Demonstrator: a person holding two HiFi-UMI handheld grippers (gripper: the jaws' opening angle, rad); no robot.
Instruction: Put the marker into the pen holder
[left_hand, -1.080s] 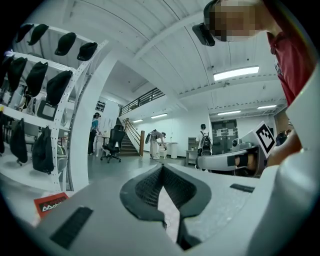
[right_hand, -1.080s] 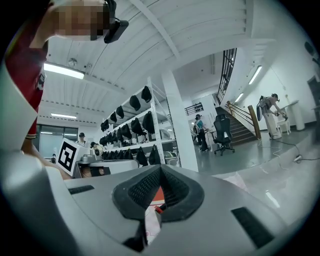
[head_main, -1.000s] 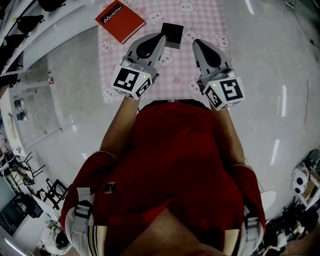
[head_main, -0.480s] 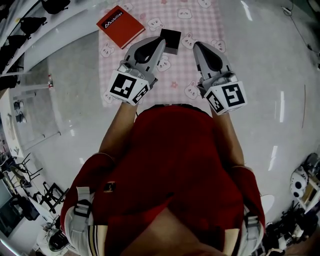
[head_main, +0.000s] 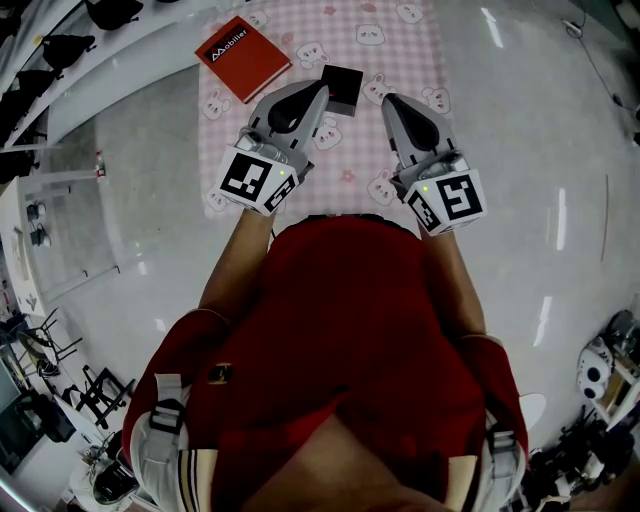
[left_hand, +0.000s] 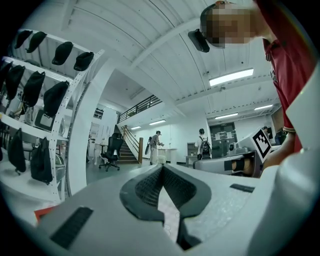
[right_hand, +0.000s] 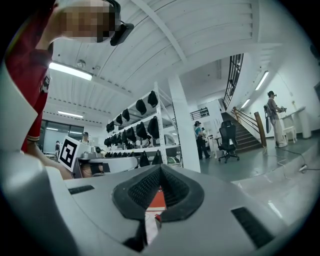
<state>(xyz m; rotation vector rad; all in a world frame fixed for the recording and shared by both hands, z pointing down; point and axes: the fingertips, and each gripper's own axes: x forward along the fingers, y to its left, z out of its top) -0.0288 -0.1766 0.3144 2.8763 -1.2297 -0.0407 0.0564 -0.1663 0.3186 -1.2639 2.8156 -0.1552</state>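
The black square pen holder stands on the pink panda-print mat, just beyond the two gripper tips. No marker shows in any view. My left gripper is held over the mat's near half with its tip next to the holder. It is shut, with nothing between its pads. My right gripper hovers beside it, to the right of the holder, also shut and empty. In the left gripper view only pink cloth shows through the gap below the shut left gripper. Red shows below the shut right gripper.
A red notebook lies on the mat's far left corner. The mat lies on a glossy white surface. White shelving with black bags and a staircase stand in the room, with people in the distance.
More of the mat has come into the head view, and the holder and notebook sit lower in the frame. Both grippers stay shut side by side; the right one has drifted slightly left.
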